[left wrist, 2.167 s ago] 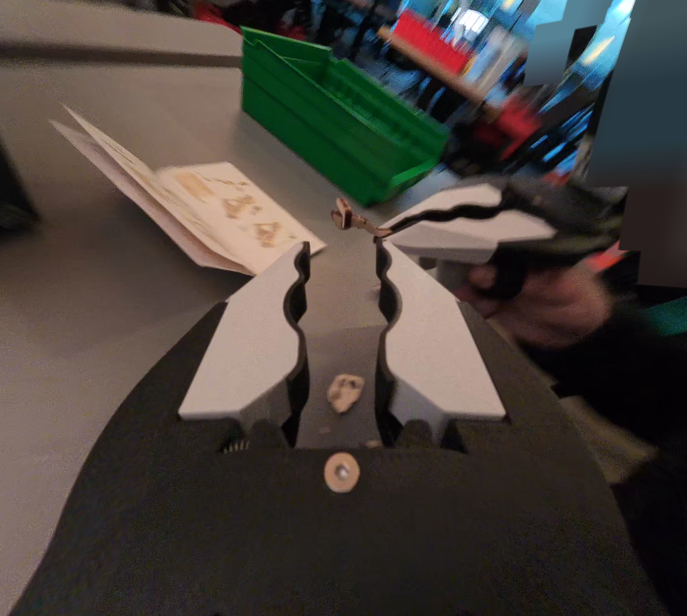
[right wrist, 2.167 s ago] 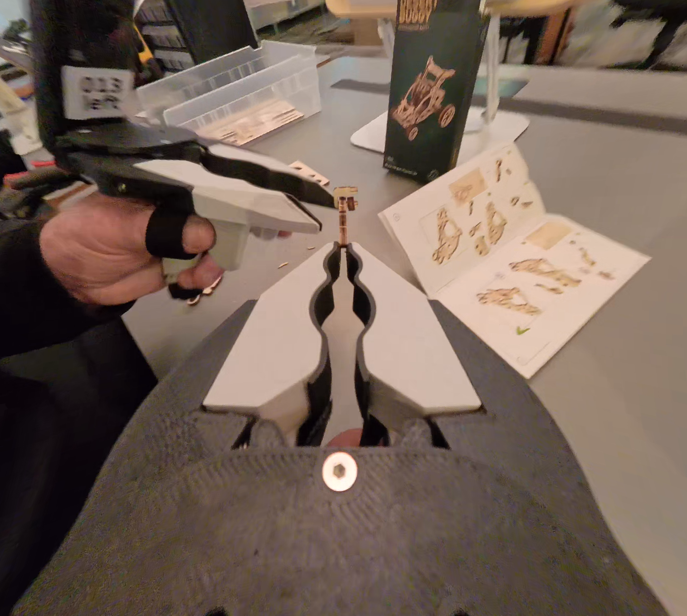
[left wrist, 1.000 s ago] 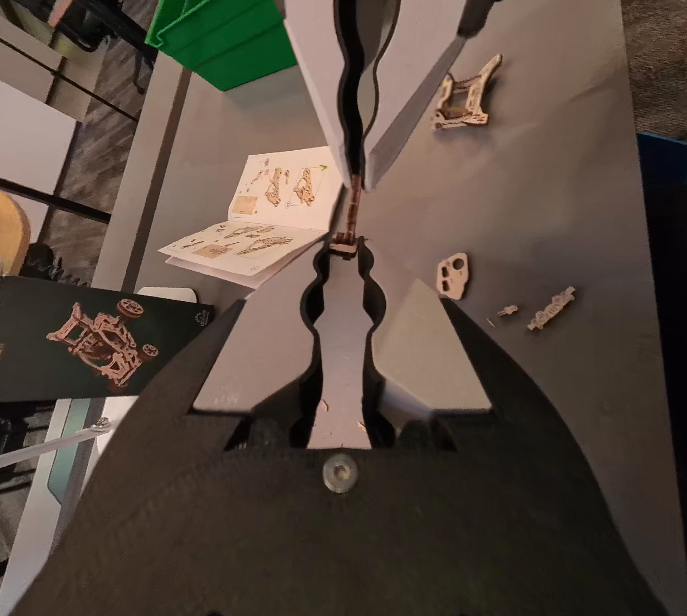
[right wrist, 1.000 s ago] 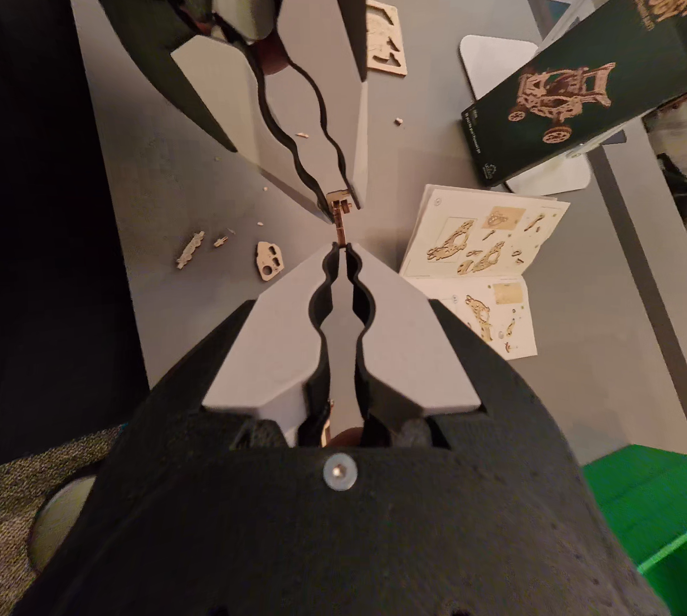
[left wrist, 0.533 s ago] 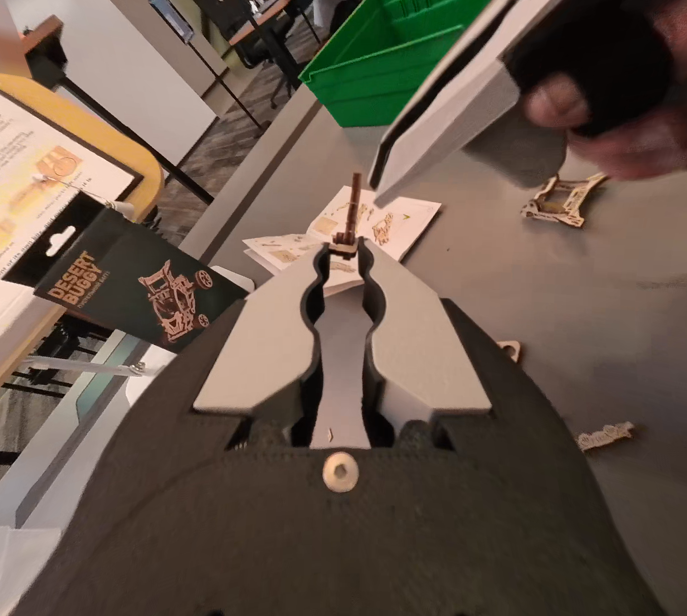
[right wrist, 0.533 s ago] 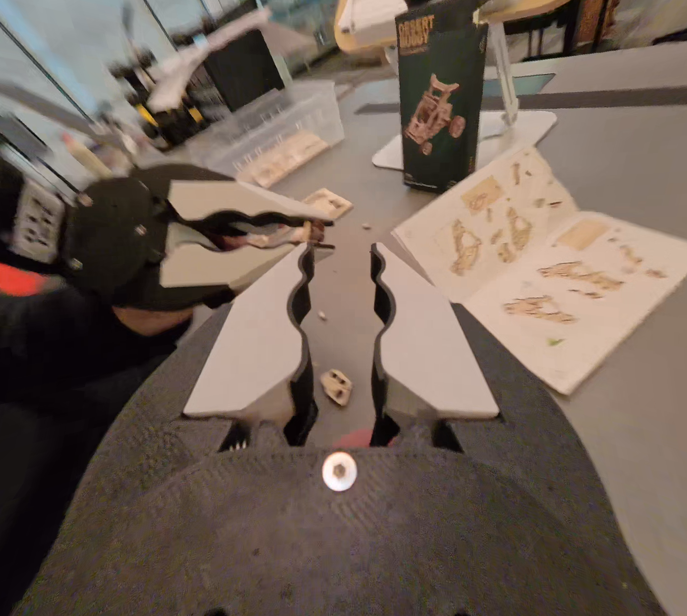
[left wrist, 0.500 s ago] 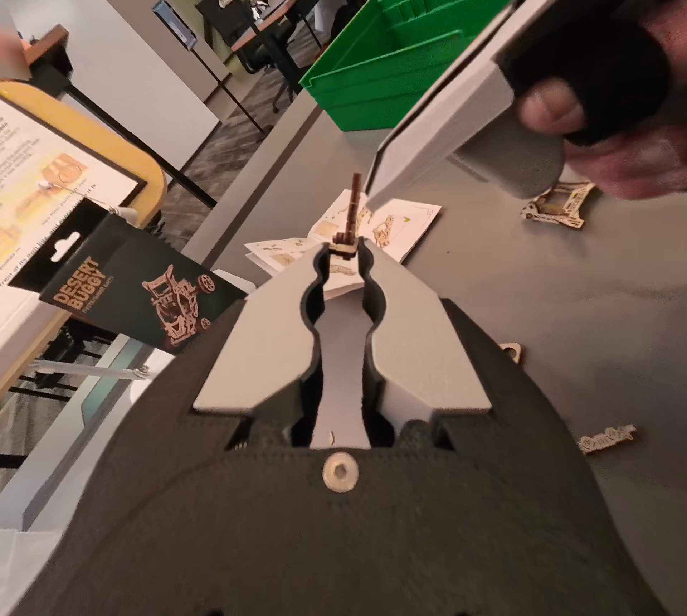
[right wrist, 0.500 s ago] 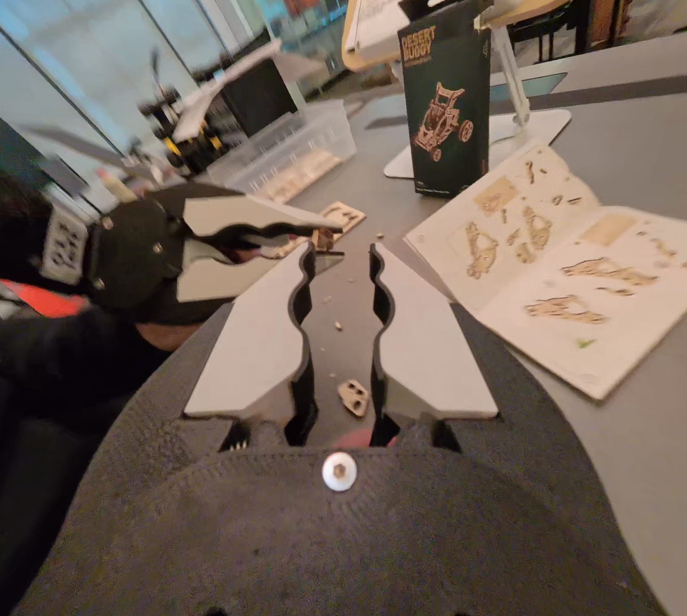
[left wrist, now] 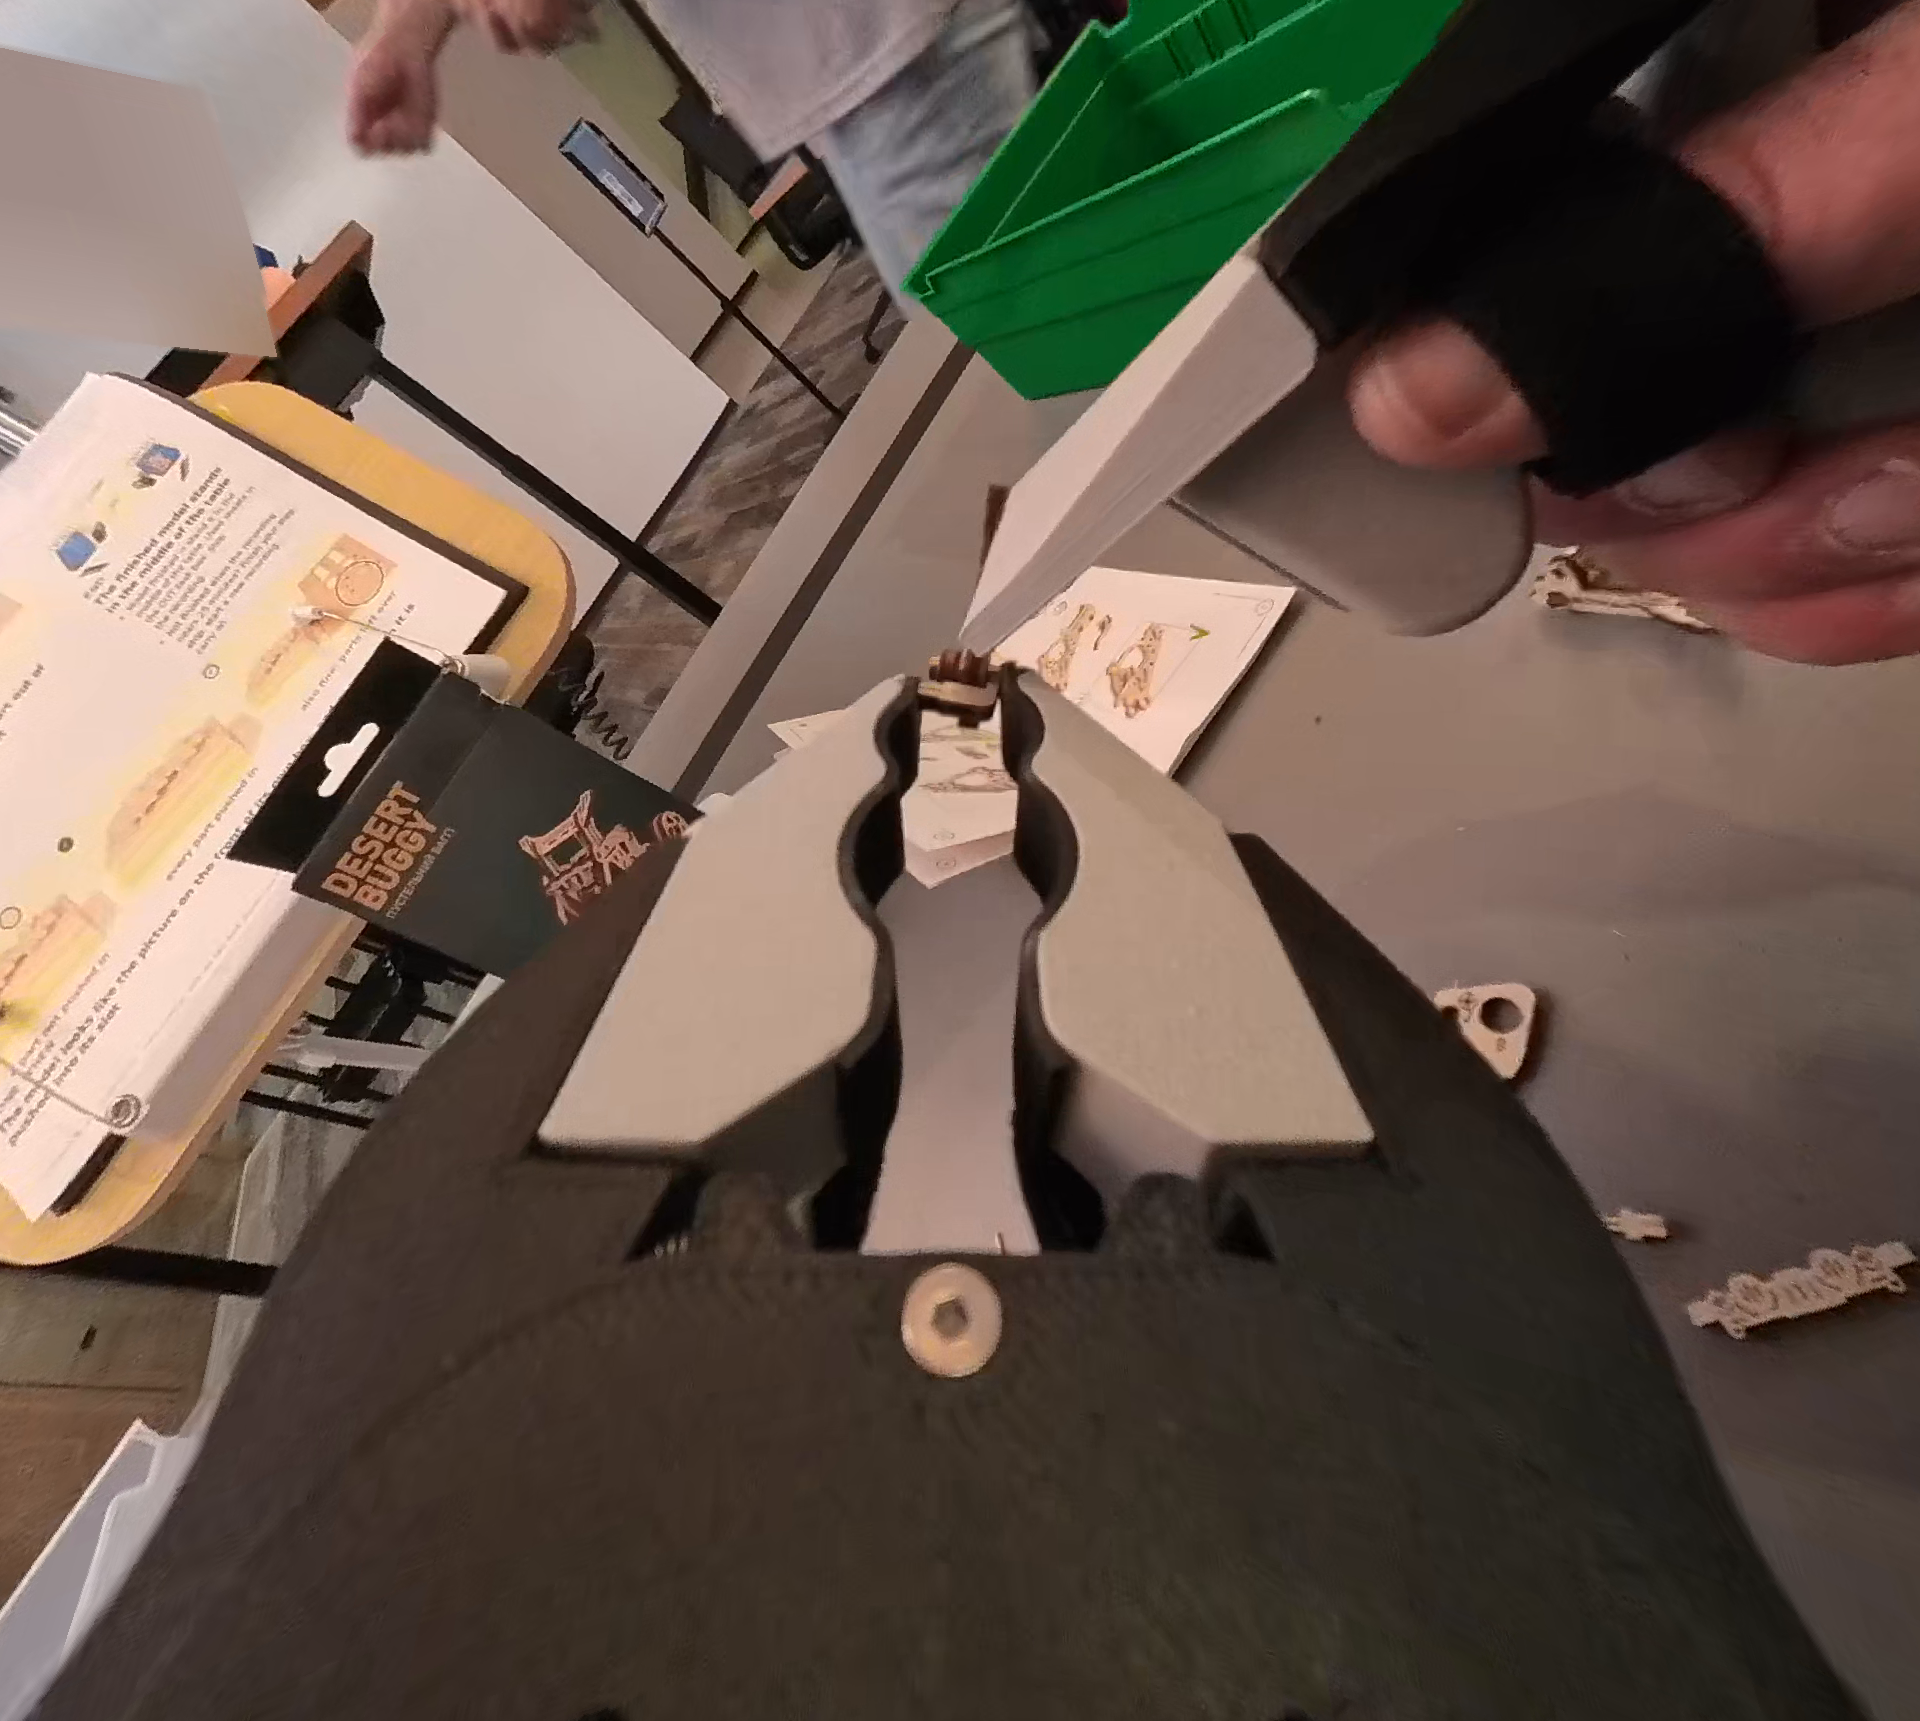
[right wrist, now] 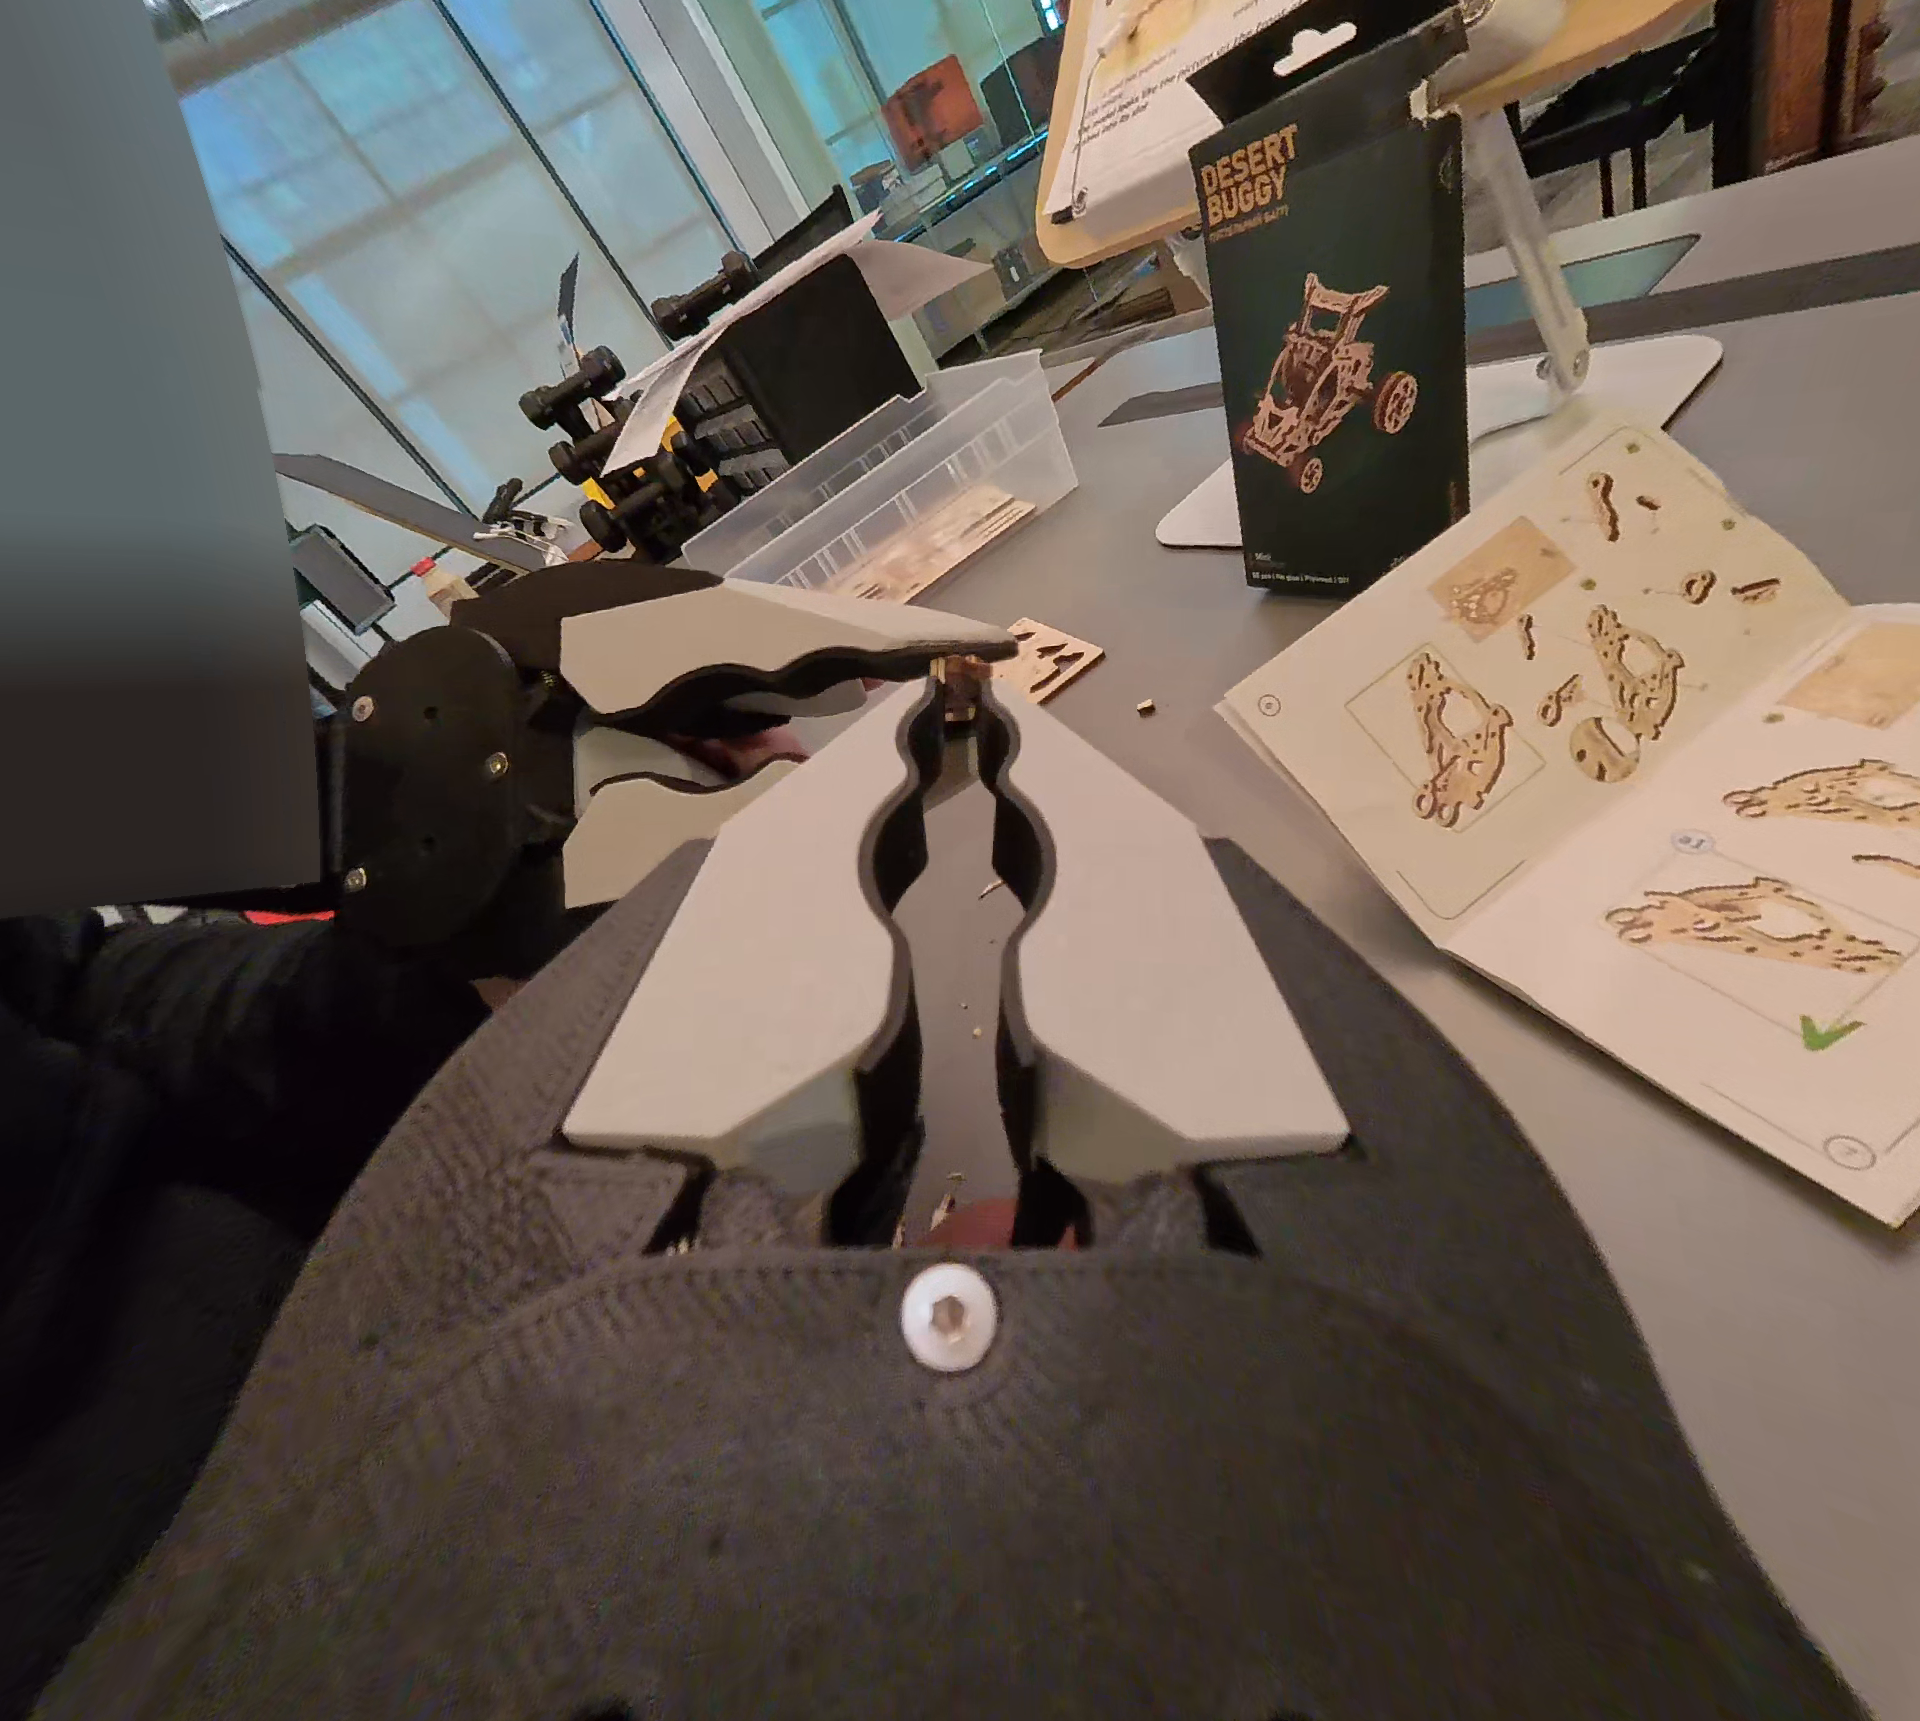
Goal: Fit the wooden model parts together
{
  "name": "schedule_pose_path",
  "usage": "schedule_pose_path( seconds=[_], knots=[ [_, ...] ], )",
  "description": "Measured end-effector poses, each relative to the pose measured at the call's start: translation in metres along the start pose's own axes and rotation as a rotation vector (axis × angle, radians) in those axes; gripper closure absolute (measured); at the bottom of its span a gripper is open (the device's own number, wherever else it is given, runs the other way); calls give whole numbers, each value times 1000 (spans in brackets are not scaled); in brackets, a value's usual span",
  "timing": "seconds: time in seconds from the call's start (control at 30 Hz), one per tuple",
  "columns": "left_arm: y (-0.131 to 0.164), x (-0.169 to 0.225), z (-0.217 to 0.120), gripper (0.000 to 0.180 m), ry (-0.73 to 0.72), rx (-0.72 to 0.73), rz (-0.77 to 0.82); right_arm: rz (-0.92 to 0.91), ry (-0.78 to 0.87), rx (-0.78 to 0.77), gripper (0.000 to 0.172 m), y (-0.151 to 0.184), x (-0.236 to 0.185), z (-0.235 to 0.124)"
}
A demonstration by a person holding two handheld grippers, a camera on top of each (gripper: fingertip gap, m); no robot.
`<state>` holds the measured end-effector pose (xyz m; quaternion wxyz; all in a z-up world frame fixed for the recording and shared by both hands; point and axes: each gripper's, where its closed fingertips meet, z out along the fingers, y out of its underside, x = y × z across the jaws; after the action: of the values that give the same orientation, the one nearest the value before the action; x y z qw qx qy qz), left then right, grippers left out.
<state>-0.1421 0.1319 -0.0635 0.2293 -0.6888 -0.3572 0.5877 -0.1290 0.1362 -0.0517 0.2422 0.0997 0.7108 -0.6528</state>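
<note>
Grey tabletop [left wrist: 1558, 840] lies under the wooden part [left wrist: 958, 692], pinched at the left hand-held gripper [left wrist: 961, 697] tips. Half a second ago the right hand-held gripper [right wrist: 958, 707] was open; now it has closed on the part again, so fitting can continue.

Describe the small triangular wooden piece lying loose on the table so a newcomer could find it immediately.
Start at the grey table, right of the left tool. The triangular wooden piece lies flat beside that tool's black body. Unlike the long toothed strip nearer the camera, it has rounded corners and a round hole.
</note>
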Motion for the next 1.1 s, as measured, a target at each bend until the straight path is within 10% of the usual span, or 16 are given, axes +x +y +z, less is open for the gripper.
schedule_pose_path(
  seconds=[0.23,1.1],
  knots=[
    [4,-3,-5,143,50,-4,-58,-196,112,-78,169,0,11,-8],
    [80,-26,-37,148,66,-247,-135,-1030,534,-290,169,1,48,-37]
  ],
)
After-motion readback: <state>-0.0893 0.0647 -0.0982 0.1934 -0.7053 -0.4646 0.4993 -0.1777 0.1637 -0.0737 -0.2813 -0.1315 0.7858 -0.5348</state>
